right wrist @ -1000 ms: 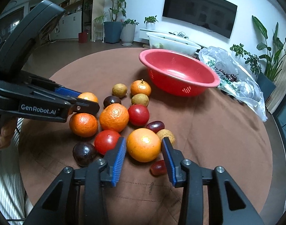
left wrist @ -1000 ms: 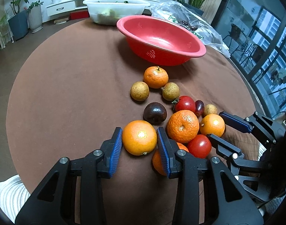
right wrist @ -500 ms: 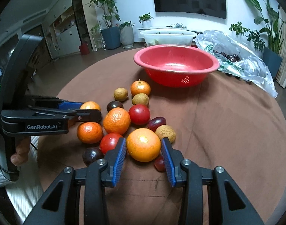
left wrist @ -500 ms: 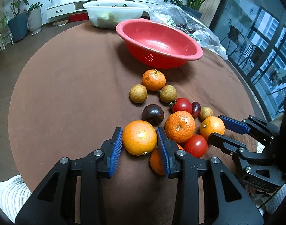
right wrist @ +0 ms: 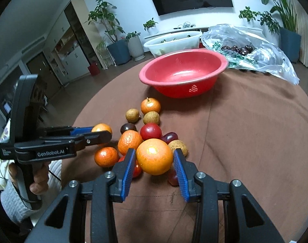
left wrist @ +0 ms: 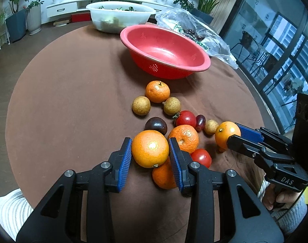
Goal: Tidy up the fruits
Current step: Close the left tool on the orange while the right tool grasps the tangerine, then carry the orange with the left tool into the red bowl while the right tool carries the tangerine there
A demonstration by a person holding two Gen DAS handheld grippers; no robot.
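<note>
A heap of fruit lies on the brown tablecloth: mandarins, tan longans, red tomatoes and a dark plum. My left gripper is shut on a large orange, held just above another mandarin. My right gripper is shut on a second orange over the heap. Each gripper shows in the other's view: the right gripper at the right, the left gripper at the left. An empty red bowl stands beyond the fruit.
Behind the red bowl stand a white tub with greens and a clear plastic bag of dark cherries. The round table's edge curves close on the right. A hand grips the left tool's handle. Potted plants line the far wall.
The right gripper has rolled and risen a little with its orange, so the table looks tilted in its view. The left gripper has stayed almost in place with its orange.
</note>
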